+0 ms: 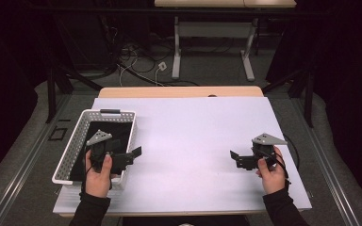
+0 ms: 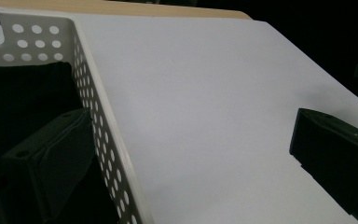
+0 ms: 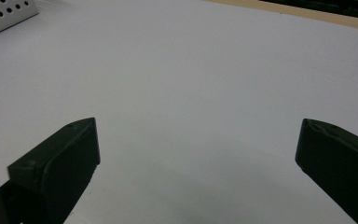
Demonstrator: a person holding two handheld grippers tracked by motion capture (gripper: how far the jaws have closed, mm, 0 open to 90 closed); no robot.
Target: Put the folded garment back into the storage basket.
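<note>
1. Left gripper point(image 1: 133, 155) is at the tabletop's near-left, jaws wide apart, holding nothing; it straddles the basket's right wall, one jaw over the dark inside, the other over the white sheet point(image 1: 193, 141).
2. White perforated basket point(image 1: 75, 141) sits along the left edge.
3. Right gripper point(image 1: 233, 157) is near the right edge, jaws wide apart and empty, above bare sheet, pointing left.

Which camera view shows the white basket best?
The high view: the whole white basket is seen at the table's left, with the left tool over its right wall. The left gripper view shows one perforated wall and corner; the right gripper view, a small corner.
</note>
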